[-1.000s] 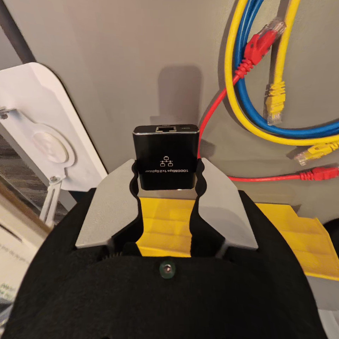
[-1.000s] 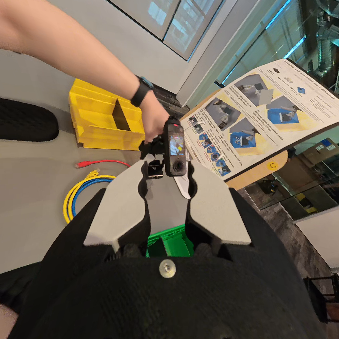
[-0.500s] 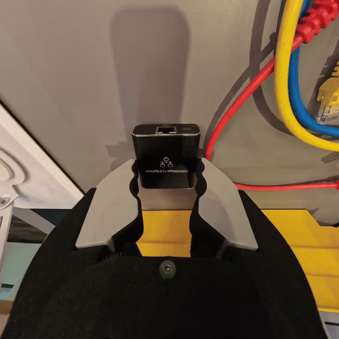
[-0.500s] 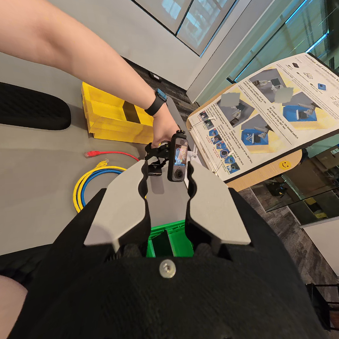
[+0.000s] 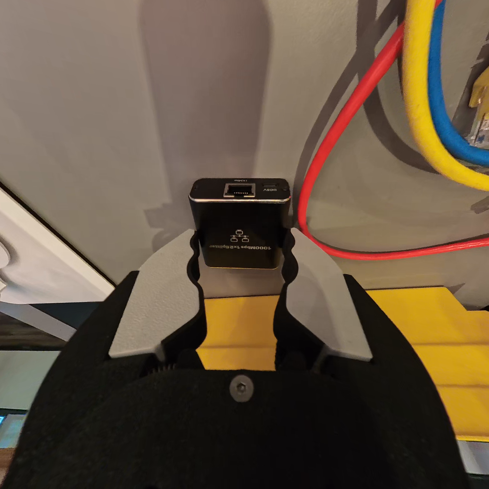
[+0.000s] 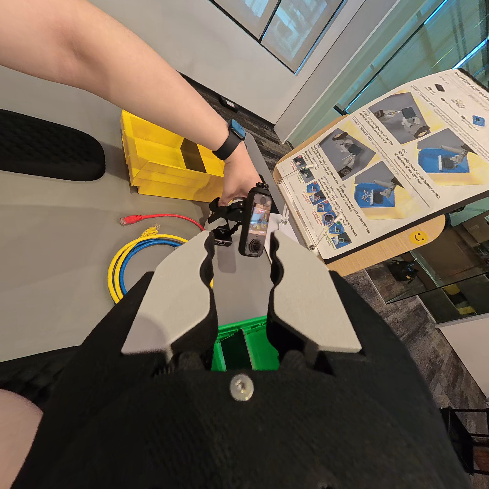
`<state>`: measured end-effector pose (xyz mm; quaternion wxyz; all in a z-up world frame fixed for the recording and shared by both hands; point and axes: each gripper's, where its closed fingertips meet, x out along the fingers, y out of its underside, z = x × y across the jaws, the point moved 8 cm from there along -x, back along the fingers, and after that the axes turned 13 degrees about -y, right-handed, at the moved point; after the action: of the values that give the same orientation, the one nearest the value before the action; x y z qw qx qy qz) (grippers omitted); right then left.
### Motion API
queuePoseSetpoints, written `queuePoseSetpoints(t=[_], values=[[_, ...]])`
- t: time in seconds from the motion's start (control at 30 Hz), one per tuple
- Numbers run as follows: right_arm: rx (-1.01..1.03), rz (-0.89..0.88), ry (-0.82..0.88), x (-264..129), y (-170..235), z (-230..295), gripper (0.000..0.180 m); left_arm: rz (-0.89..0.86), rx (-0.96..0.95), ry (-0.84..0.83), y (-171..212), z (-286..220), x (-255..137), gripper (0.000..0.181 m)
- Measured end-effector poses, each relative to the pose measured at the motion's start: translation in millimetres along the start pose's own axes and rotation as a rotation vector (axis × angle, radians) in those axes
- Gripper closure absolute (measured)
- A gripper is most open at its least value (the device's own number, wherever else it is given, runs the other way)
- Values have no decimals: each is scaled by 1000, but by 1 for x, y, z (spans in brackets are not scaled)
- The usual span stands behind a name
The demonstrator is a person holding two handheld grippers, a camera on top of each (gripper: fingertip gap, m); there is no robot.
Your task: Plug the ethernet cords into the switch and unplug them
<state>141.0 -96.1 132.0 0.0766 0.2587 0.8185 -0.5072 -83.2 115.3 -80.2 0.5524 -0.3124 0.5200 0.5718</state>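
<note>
Right wrist view takes in the grey desk (image 6: 60,232), which carries everything. On its far side sits a yellow bin (image 6: 169,166), and a green bin (image 6: 243,341) shows at the near edge between the fingers of the right claw (image 6: 239,244). That claw is empty, its jaws standing moderately apart. A tilted instruction board (image 6: 383,169) with pictures stands off the desk's right side. A bare forearm with a dark wristband reaches across from the left, and its hand (image 6: 238,180) grips the handle of the left claw (image 6: 223,239), which carries a small camera (image 6: 255,225) on its top.

The cords lie loose on the desk: a yellow cord (image 6: 113,267) and a blue cord (image 6: 124,264) coiled together, and a red cord (image 6: 164,216) running beside them, with its plug lying free at the left end. None of them is plugged in.

Left wrist view shows the left claw (image 5: 240,247) clamped on the switch (image 5: 239,227), a small black box pinched by its sides between the fingertips, held just above the desk (image 5: 105,105). Its end port faces forward and is empty. The red cord (image 5: 325,164) loops just to the right of the switch; the yellow cord (image 5: 423,105) and blue cord (image 5: 439,92) curve farther right, with a yellow plug at the frame edge.
</note>
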Motion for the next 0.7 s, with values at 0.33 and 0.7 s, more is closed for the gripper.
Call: queuePoseSetpoints(t=[0.33, 0.7], values=[[5, 34, -28, 4, 4, 1, 139, -164, -157, -76, 3, 5, -55, 126], [-21, -44, -53, -6, 2, 6, 140, -317, 29, -282, 27, -156, -103, 136]])
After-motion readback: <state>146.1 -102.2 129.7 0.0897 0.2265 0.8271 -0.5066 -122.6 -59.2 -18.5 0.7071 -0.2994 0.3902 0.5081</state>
